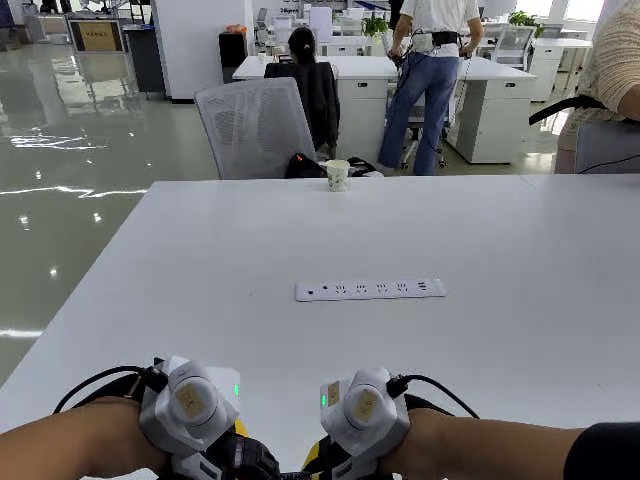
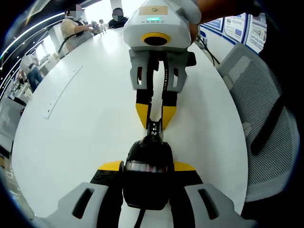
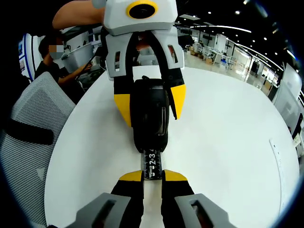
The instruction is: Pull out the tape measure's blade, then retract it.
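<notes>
While the white table (image 1: 500,260) carried a power strip (image 1: 370,289) at its middle, both grippers were positioned low at its near edge, facing each other. The left gripper (image 2: 148,166) was clamped on the black tape measure case (image 2: 147,187). The right gripper (image 3: 153,176) pinched the blade (image 3: 152,161) close to the case, with a short numbered length exposed between the two tools.
</notes>
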Tool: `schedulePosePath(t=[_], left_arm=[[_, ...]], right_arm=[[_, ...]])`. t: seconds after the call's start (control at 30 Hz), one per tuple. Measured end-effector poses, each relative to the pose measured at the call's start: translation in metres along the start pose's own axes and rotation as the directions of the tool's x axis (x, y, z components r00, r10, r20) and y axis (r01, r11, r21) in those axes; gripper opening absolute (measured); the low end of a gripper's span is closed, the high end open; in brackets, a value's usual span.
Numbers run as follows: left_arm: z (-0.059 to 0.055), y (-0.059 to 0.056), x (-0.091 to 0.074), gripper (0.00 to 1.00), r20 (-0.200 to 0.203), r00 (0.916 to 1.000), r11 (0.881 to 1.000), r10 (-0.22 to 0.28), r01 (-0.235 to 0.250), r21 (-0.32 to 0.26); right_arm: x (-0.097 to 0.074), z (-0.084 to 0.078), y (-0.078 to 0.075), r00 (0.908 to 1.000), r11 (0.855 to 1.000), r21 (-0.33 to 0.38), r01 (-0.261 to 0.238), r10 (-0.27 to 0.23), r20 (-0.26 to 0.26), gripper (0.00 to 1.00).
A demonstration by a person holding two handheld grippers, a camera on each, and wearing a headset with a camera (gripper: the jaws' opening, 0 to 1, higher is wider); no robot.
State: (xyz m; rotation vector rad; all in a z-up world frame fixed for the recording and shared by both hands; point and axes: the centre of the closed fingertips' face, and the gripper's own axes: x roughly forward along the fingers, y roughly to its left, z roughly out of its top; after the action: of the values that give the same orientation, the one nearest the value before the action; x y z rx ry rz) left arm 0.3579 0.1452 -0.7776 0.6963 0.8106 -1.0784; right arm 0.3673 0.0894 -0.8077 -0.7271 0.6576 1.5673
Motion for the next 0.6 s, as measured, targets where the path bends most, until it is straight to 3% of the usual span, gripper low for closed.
schedulePosePath(t=[0.6], left_arm=[[0.0004, 0.0004, 0.0001, 0.32, 0.01, 0.9999, 1.0, 0.005, -0.004, -0.002]], right_arm=[[0.0031, 0.0033, -0.0012, 0.9996, 0.999, 0.045, 0.027, -0.028, 0.006, 0.13]])
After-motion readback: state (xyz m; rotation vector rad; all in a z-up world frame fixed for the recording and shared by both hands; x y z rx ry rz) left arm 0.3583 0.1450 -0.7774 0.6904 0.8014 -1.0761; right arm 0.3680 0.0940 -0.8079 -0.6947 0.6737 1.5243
